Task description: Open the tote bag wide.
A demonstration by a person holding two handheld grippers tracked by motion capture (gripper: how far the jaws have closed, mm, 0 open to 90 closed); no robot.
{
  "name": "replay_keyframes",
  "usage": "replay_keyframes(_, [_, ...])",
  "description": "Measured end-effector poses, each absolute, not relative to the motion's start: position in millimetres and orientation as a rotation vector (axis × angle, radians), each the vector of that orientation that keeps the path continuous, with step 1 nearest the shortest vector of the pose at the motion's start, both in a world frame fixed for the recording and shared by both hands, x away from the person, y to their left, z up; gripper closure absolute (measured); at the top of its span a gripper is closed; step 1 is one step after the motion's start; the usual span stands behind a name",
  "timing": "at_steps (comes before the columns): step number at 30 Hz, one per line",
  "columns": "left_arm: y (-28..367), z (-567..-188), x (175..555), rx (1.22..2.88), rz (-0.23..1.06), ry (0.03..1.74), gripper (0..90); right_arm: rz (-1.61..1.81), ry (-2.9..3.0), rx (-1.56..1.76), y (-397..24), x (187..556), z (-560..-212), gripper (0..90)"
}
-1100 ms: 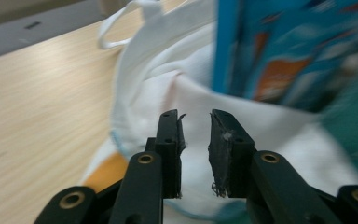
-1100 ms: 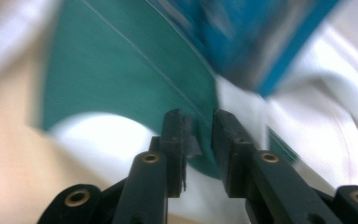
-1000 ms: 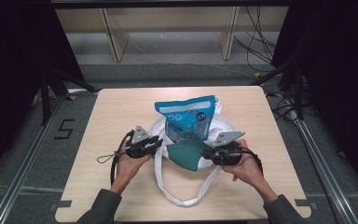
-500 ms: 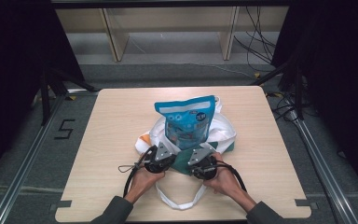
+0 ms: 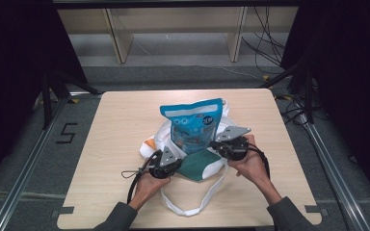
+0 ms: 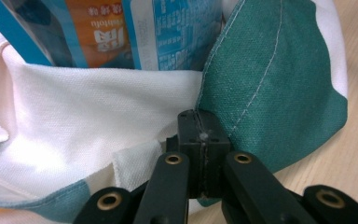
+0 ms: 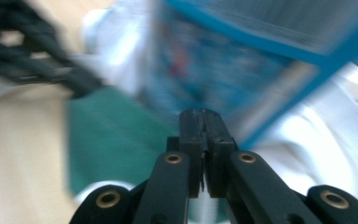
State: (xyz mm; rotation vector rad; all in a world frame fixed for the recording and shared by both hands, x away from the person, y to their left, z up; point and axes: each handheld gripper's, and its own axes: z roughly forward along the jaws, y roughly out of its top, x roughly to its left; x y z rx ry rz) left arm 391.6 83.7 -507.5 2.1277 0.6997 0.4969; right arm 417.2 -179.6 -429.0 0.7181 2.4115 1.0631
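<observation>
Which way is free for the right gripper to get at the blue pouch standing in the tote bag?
Probably yes: the right gripper sits right beside the blue pouch, whose upper part rises clear of the tote bag. Its jaws are shut, though, and would need opening first.

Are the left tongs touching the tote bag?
Touching. In the left gripper view the left tongs are shut on the tote bag at its rim seam, cloth pinched between the jaws.
</observation>
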Motion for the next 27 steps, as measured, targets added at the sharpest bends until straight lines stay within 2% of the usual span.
replay_keyframes(5, [82, -505, 389, 2.115, 0.471, 0.705, 89.1, 1.003, 2.459, 0.880, -188, 447, -452, 88.3])
replay_keyframes(12, [83, -507, 391, 2.103, 0.478, 0.709, 88.5, 0.915, 2.573, 0.840, -201, 430, -463, 90.0])
replay_keyframes(13, [85, -505, 392, 2.116, 0.545, 0.690, 88.2, 0.933, 2.596, 0.856, -204, 427, -466, 90.0])
replay_keyframes(14, [83, -508, 390, 2.089, 0.467, 0.702, 88.1, 0.963, 2.618, 0.878, -207, 426, -468, 90.0])
replay_keyframes(15, [83, -508, 389, 2.089, 0.457, 0.698, 88.1, 0.965, 2.628, 0.910, -209, 426, -472, 90.0])
replay_keyframes(16, [83, -508, 391, 2.110, 0.493, 0.691, 88.1, 0.959, 2.634, 0.924, -210, 427, -478, 90.0])
replay_keyframes(18, [81, -514, 394, 2.131, 0.480, 0.728, 88.3, 0.954, 2.628, 0.948, -205, 427, -492, 90.0])
replay_keyframes(25, [80, -518, 397, 2.136, 0.484, 0.727, 89.1, 0.886, 2.604, 0.929, -198, 430, -495, 90.0])
replay_keyframes(27, [81, -521, 402, 2.094, 0.441, 0.743, 89.1, 0.892, 2.586, 0.913, -198, 431, -496, 90.0])
